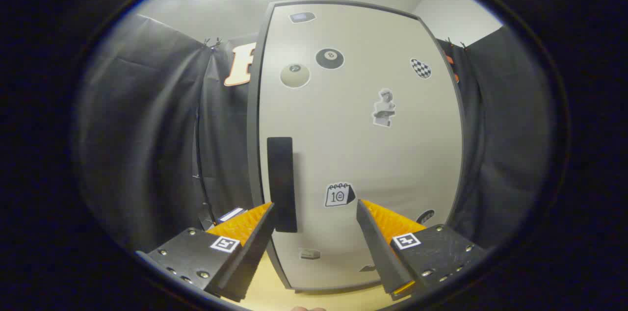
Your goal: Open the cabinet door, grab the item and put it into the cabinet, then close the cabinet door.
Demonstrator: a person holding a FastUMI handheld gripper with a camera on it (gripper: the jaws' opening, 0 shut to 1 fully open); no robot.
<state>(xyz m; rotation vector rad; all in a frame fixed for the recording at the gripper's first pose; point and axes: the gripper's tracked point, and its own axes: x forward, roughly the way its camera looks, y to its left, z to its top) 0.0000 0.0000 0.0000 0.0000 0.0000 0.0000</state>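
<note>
While the white sticker-covered cabinet door (363,144) stands closed, the hand-held gripper (316,232) hangs released, apparently lining up with its black vertical handle (281,178).

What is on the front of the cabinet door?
On the cabinet door: a black handle and several stickers. The door is shut and hides the inside. The open gripper faces it.

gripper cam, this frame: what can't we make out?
- Cabinet inside: hidden behind the shut door.
- Item to stow: a white-and-blue edge shows beyond the left finger, which covers the rest; can't tell if that's it.
- Handle: lower end touches the left fingertip's outline; contact unclear. Claw is open.
- Low stickers: too small to identify.
</note>
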